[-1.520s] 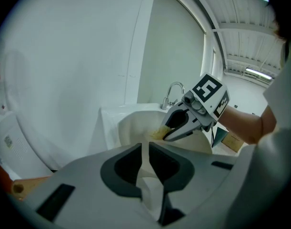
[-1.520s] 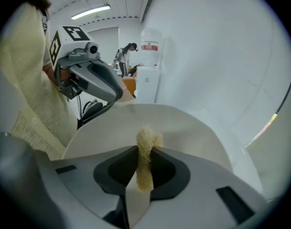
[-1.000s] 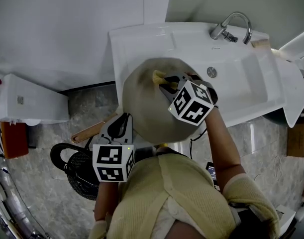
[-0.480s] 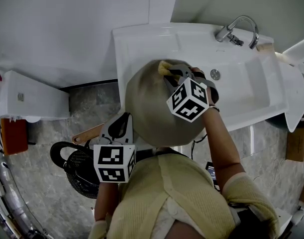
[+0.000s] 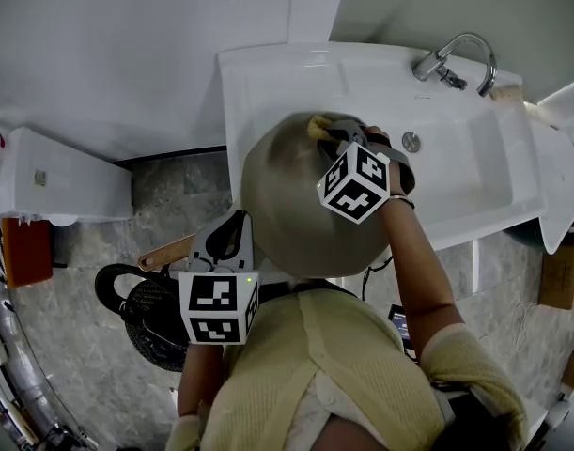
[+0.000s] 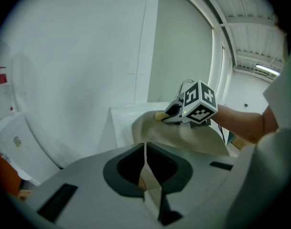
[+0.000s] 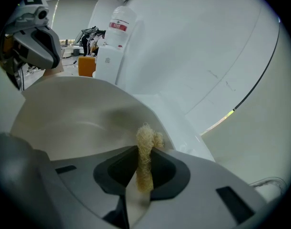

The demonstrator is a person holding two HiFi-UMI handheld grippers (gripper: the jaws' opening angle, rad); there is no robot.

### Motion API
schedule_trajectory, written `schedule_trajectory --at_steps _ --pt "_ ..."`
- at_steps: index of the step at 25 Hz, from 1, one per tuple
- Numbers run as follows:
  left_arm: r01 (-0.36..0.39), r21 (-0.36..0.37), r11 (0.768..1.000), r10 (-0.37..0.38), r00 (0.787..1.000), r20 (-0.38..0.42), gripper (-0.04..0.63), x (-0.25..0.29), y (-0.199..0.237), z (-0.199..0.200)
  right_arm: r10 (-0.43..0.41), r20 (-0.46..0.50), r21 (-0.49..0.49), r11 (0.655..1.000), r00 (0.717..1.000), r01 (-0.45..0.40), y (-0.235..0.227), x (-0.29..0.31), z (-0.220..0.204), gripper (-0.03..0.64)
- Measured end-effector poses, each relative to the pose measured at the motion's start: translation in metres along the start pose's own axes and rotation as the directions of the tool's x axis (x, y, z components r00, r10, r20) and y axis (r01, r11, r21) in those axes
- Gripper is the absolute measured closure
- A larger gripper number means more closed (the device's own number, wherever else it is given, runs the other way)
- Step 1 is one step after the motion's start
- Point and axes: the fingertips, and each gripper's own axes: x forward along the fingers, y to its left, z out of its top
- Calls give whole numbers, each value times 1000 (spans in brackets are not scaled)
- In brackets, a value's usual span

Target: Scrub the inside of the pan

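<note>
A round beige pan (image 5: 282, 205) is held tilted over the white sink (image 5: 258, 73). Its wooden handle (image 5: 164, 250) points toward the lower left. My left gripper (image 5: 226, 242) is shut on that handle near the pan's rim. My right gripper (image 5: 332, 137) is shut on a yellow fibrous scrub sponge (image 5: 317, 126), which presses on the pan's inside by the far rim. In the right gripper view the sponge (image 7: 145, 144) sticks out between the jaws against the pan's wall (image 7: 78, 118). The left gripper view shows the pan (image 6: 183, 137) and the right gripper (image 6: 170, 114) beyond it.
A chrome faucet (image 5: 451, 59) and a drain (image 5: 411, 142) are at the sink's right. On the grey stone floor stand a black basket (image 5: 141, 313), a white box (image 5: 52, 191) and an orange item (image 5: 23, 252). A white wall runs behind the sink.
My right gripper has slid the sponge across the pan's inside toward the far rim. The left gripper has kept its hold on the handle.
</note>
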Motion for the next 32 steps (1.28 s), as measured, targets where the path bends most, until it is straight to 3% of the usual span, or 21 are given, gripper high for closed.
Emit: schedule_trajectory --at_steps 32 --pt "1 -18 1000 -1 1000 18 525 -8 4 1 194 -91 12 981 977 -194 59 26 -4 538"
